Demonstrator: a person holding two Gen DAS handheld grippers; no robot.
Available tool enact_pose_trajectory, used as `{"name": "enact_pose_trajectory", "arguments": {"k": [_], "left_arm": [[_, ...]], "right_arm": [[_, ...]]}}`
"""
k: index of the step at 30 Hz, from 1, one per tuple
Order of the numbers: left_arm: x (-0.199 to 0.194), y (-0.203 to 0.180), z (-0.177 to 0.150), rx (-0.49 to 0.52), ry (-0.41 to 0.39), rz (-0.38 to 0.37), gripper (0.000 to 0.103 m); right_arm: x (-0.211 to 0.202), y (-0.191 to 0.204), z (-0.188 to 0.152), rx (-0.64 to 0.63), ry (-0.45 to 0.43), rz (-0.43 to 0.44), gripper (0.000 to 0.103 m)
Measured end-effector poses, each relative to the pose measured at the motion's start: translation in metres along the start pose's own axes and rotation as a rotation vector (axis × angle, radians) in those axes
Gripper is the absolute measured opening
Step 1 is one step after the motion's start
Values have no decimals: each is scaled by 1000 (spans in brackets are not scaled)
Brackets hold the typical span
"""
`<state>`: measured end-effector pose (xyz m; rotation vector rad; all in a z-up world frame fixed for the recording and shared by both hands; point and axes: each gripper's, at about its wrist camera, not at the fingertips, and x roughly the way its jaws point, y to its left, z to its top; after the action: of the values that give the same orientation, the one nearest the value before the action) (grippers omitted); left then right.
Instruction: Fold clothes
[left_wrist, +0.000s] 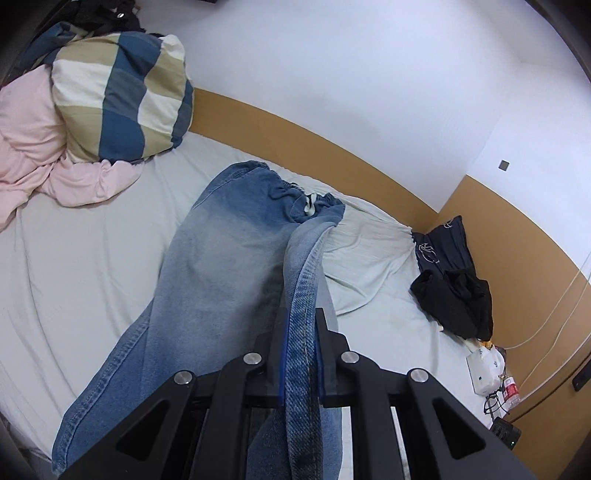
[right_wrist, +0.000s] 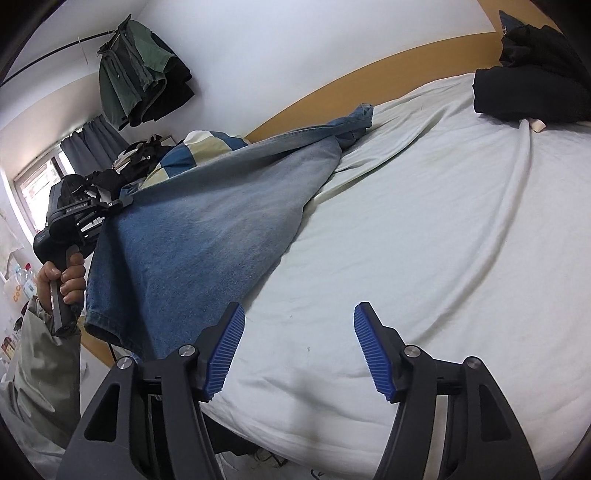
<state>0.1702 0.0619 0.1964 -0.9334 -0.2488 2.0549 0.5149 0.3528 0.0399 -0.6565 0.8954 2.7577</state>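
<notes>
Pinching a seam edge of the jeans (left_wrist: 221, 258) is what the left gripper (left_wrist: 301, 325) is doing, jaws closed tight on a band of denim that runs straight through them, so that side is lifted off the bed (right_wrist: 406, 240) while the rest lies or hangs. Just beside the jeans on the near side, the right gripper (right_wrist: 299, 350) hangs over bare sheet with its blue pads (right_wrist: 225, 354) spread wide and nothing between them. Nearest that gripper, one hem of the jeans droops over the bed's edge; from there the fabric slopes away to the elastic waistband, which lies bunched on the sheet toward the wooden bed frame. My take on handling: denim is heavyish and floppy but not slippery, it holds a crease okay and sags hard from a single grip point, so thick spots like the side seam, a hem or the waistband look like the best places to grab. Whether this is spreading out or mid-fold, can't tell from here. Beyond the jeans to one side sits a checked pillow (left_wrist: 122, 96) on a pink blanket (left_wrist: 33, 147), and off the other way, near the far corner, a dark clothes pile (left_wrist: 454, 302).
</notes>
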Motion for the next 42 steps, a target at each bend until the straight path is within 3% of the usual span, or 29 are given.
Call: {"name": "enact_pose_trajectory", "arguments": {"k": [4, 10, 12, 14, 17, 19, 21, 23, 24, 28, 32, 37, 40, 41, 42], "left_arm": [[-6, 36, 5, -85, -3, 8, 12], [-17, 69, 6, -110, -12, 81, 12], [-20, 82, 5, -128, -24, 114, 4], [-26, 97, 3, -147, -47, 157, 4], [-20, 123, -5, -181, 45, 198, 4], [-18, 125, -17, -148, 104, 205, 12], [-17, 123, -28, -103, 154, 216, 36], [-19, 118, -36, -57, 177, 233, 52], [-20, 115, -39, -34, 189, 241, 54], [-25, 113, -39, 2, 187, 273, 57], [-37, 129, -33, -55, 159, 300, 60], [-31, 138, -41, -42, 227, 329, 62], [-24, 136, -51, -22, 252, 305, 62], [-22, 134, -53, -13, 251, 293, 60], [-20, 130, -56, 9, 249, 294, 52]], "right_arm": [[0, 0, 0, -2, 8, -11, 65], [-5, -10, -2, 11, 11, -30, 67], [-5, -13, -1, 18, 9, -31, 68], [-5, -13, 0, 20, 12, -30, 68], [1, -5, 2, 7, 26, -32, 68], [4, -4, 1, 3, 33, -33, 69], [7, -2, 1, 0, 40, -35, 70], [10, 0, 0, -4, 47, -36, 71], [11, 1, 0, -6, 50, -37, 72], [18, 5, -1, -15, 66, -41, 72], [24, 10, -2, -24, 77, -45, 73], [27, 13, -4, -31, 79, -49, 73], [28, 12, -3, -27, 82, -52, 74], [28, 13, -3, -25, 83, -51, 74], [29, 13, -4, -25, 85, -50, 75]]}}
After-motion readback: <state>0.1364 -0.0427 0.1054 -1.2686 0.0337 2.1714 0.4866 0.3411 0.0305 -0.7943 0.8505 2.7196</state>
